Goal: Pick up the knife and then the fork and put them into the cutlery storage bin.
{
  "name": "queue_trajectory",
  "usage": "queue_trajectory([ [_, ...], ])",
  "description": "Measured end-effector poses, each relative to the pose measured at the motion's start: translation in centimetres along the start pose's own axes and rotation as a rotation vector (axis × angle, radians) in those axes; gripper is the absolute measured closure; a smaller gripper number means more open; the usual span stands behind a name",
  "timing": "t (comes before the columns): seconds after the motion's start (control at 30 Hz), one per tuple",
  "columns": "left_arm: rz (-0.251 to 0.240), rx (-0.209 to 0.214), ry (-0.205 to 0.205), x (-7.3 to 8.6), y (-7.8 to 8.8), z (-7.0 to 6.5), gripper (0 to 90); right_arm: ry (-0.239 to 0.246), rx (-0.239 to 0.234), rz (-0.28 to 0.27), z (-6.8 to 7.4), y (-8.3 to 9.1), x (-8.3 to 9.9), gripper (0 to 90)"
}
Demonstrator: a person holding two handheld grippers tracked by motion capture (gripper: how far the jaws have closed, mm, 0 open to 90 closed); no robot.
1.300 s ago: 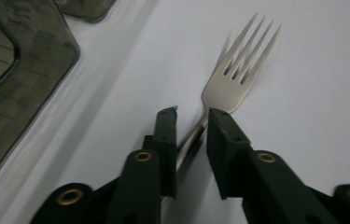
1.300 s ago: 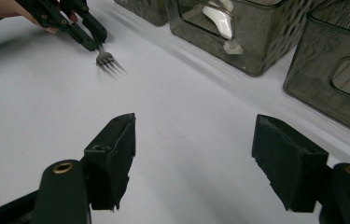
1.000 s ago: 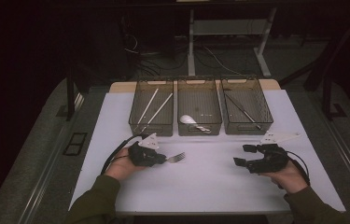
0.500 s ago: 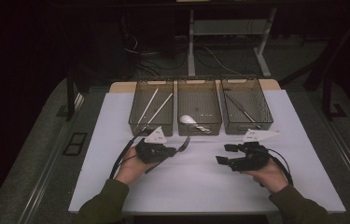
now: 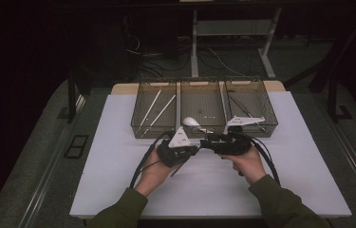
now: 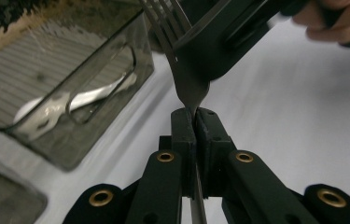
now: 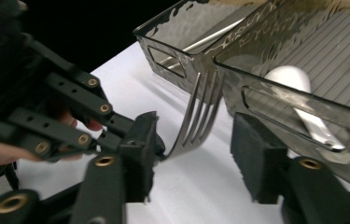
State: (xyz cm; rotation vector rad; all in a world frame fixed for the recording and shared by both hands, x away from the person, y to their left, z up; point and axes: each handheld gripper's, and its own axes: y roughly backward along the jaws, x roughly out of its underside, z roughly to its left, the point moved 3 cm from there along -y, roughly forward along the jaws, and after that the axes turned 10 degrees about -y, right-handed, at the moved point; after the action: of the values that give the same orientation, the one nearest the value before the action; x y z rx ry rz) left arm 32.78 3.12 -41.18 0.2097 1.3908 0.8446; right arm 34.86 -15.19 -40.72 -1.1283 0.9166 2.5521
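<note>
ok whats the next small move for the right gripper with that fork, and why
Probably close the right gripper on the silver metal fork: its jaws have just been closing and stand either side of the tines without pressing them, while the left gripper clamps the neck.

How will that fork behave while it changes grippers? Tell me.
Probably stiff: the fork stands straight out from the left gripper, clamped at its neck. Its polished metal looks slippery, so it may pivot. The right gripper, whose jaws have just been closing, brackets it without pressing yet.
</note>
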Motion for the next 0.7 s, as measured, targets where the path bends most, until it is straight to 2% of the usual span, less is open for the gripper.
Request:
queue_trajectory([
  [0.1, -0.007, -0.013, -0.007, -0.4, -0.2, -0.1, 85.9, -0.021, -0.016, 0.001, -0.2, -0.3, 0.0, 66.8],
  [0.2, -0.023, -0.030, -0.003, -0.6, -0.3, -0.1, 85.6, -0.043, -0.020, -0.021, -0.2, -0.1, -0.3, 75.5],
  [0.27, -0.059, -0.025, 0.018, -0.9, -0.3, -0.1, 84.9, -0.041, -0.011, -0.038, -0.1, 0.2, -0.6, 79.0],
  [0.3, -0.075, -0.008, 0.024, -1.1, -0.2, -0.1, 83.6, -0.032, 0.003, -0.048, -0.1, 0.3, -0.7, 84.6],
  [0.33, -0.093, 0.001, 0.031, -1.3, -0.2, -0.2, 81.1, -0.032, -0.004, -0.067, -0.2, 0.5, -0.8, 86.6],
  [0.37, -0.098, -0.014, 0.029, -1.4, -0.1, -0.4, 76.9, -0.045, -0.024, -0.079, -0.2, 0.7, -1.1, 87.2],
  [0.43, -0.112, -0.015, 0.042, -1.3, 0.4, -0.5, 66.4, 0.012, 0.031, -0.080, 0.0, 1.3, -1.6, 87.4],
  [0.47, -0.124, -0.004, 0.060, -1.2, 0.7, -0.4, 63.0, 0.019, 0.035, -0.092, -0.2, 1.8, -1.9, 87.4],
  [0.5, -0.135, 0.009, 0.084, -0.9, 1.0, -0.3, 59.1, 0.011, 0.040, -0.102, -0.4, 2.3, -2.3, 87.4],
  [0.57, -0.142, 0.027, 0.117, -0.2, 1.7, -0.2, 53.1, 0.021, 0.078, -0.126, -1.1, 3.5, -3.2, 87.4],
  [0.7, -0.110, 0.051, 0.154, 2.2, 3.1, 0.0, 44.1, 0.016, 0.154, -0.180, -3.4, 6.8, -5.2, 87.4],
])
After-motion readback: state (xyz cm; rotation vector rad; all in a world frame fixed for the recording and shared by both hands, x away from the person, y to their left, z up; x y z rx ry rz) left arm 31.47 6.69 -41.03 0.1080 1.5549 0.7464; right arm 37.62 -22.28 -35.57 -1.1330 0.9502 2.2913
